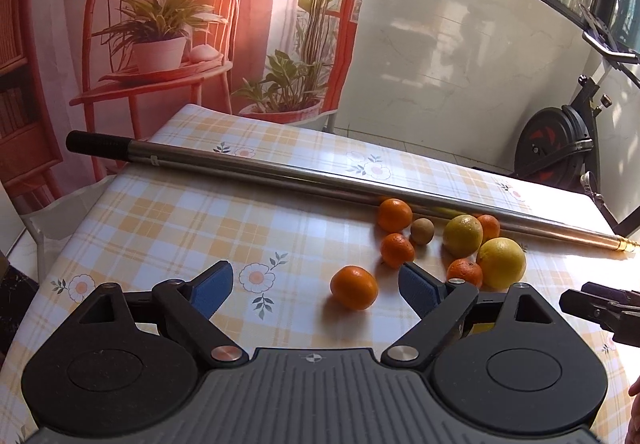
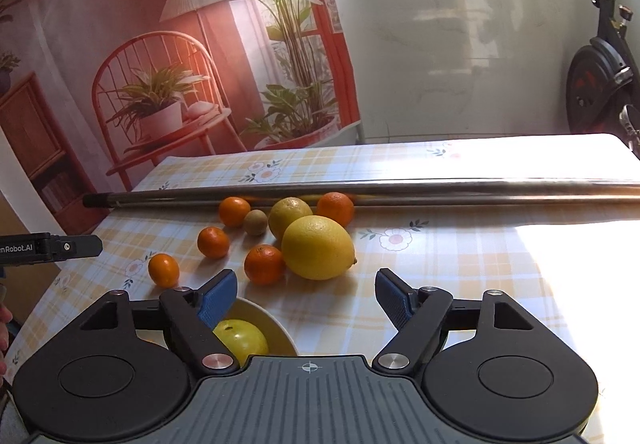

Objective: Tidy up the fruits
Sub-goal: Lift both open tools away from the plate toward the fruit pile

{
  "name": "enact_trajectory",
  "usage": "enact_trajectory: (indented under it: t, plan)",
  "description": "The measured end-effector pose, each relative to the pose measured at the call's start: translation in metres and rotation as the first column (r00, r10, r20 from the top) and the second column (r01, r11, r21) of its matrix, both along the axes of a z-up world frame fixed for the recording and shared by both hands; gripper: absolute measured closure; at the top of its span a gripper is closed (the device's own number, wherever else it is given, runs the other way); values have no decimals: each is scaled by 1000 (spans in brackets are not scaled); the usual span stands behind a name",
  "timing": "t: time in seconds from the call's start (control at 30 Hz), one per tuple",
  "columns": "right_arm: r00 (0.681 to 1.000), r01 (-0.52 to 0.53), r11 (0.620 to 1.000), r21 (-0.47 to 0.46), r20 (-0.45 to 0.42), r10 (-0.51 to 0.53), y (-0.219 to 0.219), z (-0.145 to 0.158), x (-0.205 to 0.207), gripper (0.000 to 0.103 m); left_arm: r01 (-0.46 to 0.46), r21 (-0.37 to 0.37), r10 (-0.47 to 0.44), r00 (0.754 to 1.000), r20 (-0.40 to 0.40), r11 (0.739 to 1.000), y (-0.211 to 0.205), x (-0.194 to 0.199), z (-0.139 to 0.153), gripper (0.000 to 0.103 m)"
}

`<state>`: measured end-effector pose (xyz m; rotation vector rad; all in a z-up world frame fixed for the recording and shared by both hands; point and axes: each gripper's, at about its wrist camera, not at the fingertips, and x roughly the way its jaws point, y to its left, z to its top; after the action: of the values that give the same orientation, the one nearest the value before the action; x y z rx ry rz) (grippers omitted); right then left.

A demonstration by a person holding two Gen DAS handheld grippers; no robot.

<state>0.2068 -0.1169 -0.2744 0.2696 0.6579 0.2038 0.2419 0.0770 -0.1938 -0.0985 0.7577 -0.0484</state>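
While both grippers, left (image 1: 316, 286) and right (image 2: 306, 294), gape wide (nothing held), fruit (image 2: 318, 247) lies loose on the table (image 1: 180, 212)

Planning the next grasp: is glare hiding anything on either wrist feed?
Right wrist view: sunlight blows out the tablecloth at right, though the large lemon stays clear. Left wrist view: mild glare along the metal pole; tangerines sharp.

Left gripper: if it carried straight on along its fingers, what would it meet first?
Probably the nearest tangerine. It lies on the tablecloth between the open fingers of the left gripper, a little right of centre, apart from the other fruit. Depth is uncertain; if the gripper travels above it, the metal pole comes next.
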Motion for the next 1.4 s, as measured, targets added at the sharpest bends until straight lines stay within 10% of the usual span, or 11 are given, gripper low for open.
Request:
enact_trajectory:
  t: [0.27,0.57,1.13,1.4]
  plan:
    - [1000,-10,1000,4,18,10,-1,6,0,0,15,31,-14,1000,-25,999,3,1,1,6]
    - [999,-43,999,18,-1,43,4,7,4,0,6,96,-9,999,35,995,-6,-3,10,0]
    - [989,93,995,30,111,-96,-6,8,9,0,58,3,-58,994,91,998,-3,-1,14,0]
    - [995,12,998,-69,102,-5,0,18,22,0,19,-47,-17,999,45,999,1,17,13,0]
